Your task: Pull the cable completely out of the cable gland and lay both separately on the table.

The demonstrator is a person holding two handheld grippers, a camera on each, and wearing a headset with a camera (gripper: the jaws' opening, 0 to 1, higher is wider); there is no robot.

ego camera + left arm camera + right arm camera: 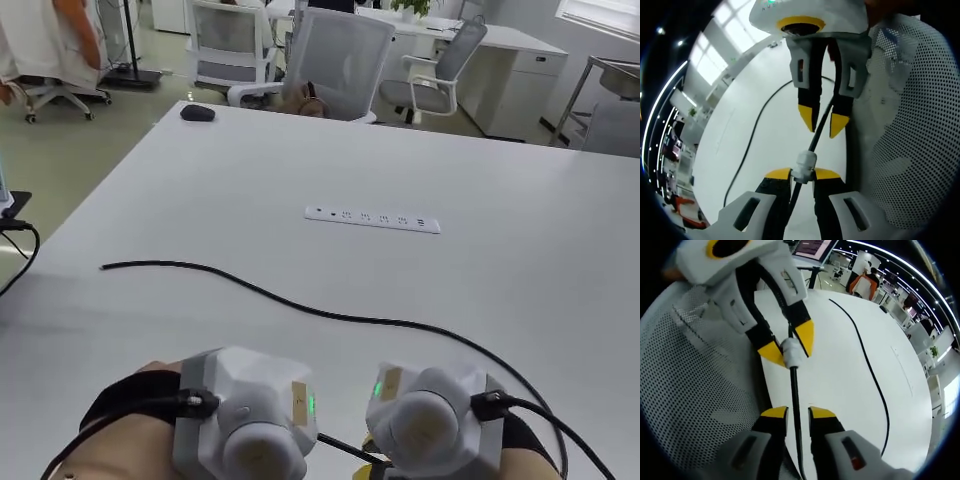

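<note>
We hold the gland point(804, 164) in the left gripper point(802, 174), jaws clamped on its white body, low at the near edge of the table point(300, 170) and lifted off the surface. The cable point(330, 315) is threaded through it: one side passes back between the left jaws, and the other runs straight into the right gripper point(797, 415), just beside the left. The right jaws stand close on either side of the cable, but we cannot tell whether they pinch it or only straddle it. From there the cable makes a long loose curve across the table, its far end lying well apart from us. We judge the pull has hardly started, and several things could spoil it. If the right jaws are not truly biting, they will slide along the sheath and nothing comes out. The gland is round and smooth, so a hard tug could twist it in the left jaws or pop it free, and this near the edge it could drop to the floor. We cannot see which side is shorter, and pulling the long way would need many re-grips and could whip the tail towards the power strip point(372, 219)
</note>
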